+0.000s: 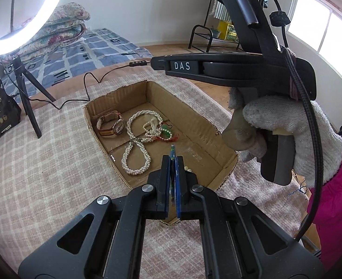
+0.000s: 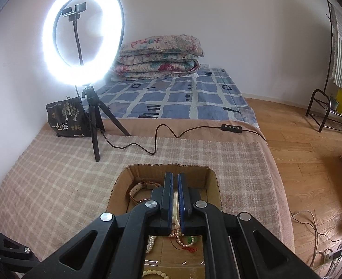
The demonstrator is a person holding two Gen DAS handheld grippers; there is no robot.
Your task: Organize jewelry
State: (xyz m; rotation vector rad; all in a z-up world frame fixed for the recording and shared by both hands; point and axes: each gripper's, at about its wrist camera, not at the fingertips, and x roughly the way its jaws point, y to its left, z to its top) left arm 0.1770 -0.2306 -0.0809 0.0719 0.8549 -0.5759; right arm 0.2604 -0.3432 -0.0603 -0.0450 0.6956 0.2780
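Note:
An open cardboard box [image 1: 195, 114] sits on a checked blanket. Inside lie a rose-gold watch [image 1: 111, 124], a white pearl necklace [image 1: 136, 155] and a tangle of beads with green and red bits [image 1: 161, 131]. My left gripper [image 1: 172, 160] is shut on a thin blue-green item [image 1: 172, 150] over the box's near end. My right gripper [image 2: 175, 183] is above the box [image 2: 214, 186]; its jaws are nearly closed with a pale piece [image 2: 175, 211] between them. The watch strap [image 2: 139, 187] and beads [image 2: 185, 241] show below it.
A lit ring light on a black tripod [image 2: 94, 121] stands on the blanket, its cable and switch [image 2: 231, 126] trailing right. A black bag [image 2: 65, 118] leans by the wall. A bed with folded quilts [image 2: 159, 55] lies behind. A black rack [image 1: 214, 37] stands on the wooden floor.

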